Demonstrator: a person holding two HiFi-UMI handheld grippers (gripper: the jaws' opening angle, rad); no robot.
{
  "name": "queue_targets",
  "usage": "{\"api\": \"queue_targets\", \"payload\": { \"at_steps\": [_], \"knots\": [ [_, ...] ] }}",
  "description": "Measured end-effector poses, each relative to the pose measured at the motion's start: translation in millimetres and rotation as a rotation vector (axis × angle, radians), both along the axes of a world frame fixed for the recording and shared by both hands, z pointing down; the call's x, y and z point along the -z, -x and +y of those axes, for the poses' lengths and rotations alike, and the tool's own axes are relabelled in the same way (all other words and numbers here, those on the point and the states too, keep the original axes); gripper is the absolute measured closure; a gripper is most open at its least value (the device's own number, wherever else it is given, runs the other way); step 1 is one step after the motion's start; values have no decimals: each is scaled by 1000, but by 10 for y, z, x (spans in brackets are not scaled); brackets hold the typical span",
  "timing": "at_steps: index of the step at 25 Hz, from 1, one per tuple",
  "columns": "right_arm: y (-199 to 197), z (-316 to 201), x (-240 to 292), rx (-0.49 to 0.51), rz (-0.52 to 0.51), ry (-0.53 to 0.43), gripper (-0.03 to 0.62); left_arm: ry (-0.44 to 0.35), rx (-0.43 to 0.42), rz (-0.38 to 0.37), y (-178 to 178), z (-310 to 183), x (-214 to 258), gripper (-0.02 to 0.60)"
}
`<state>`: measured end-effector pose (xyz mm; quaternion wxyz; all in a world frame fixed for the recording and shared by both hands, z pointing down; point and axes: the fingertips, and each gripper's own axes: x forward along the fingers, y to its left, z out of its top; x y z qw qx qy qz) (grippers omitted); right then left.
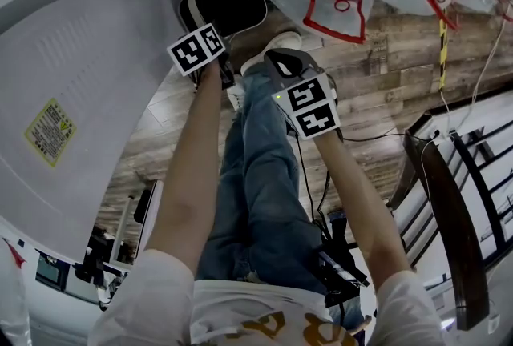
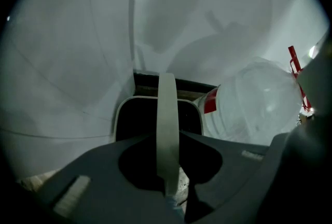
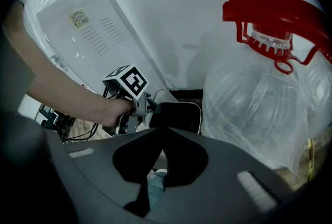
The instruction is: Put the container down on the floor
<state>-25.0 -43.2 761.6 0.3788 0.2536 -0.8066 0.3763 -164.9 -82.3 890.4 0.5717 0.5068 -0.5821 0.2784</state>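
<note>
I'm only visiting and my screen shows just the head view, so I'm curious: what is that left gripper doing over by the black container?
Observer: In the left gripper view, the left gripper has its jaws shut on the container's white handle.
Operator: Which way does that handle run? The gripper covers it for me.
Observer: It stands upright, a flat white band that rises over the dark opening of the container.
Operator: And the right gripper, is it carrying something?
Observer: No. In the right gripper view, the right gripper has its jaws together with nothing between them, and it points toward the container.
</note>
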Motion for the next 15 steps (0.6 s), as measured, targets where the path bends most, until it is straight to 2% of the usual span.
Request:
{"api": "queue_targets", "payload": {
  "at_steps": [3, 7, 11, 15],
  "knots": [
    [-18, 7, -14, -6, 0, 1, 566, 34, 20, -17, 74, 73, -48, 504],
    [-28, 21, -35, -14, 9, 2, 566, 92, 61, -54, 207, 211, -81, 433],
    [-35, 45, 6, -14, 12, -5, 566, 135, 103, -99, 371, 390, -47, 409],
    [-74, 25, 17, -55, 2, -1, 566, 149, 86, -147, 454, 508, -10, 411]
  ]
}}
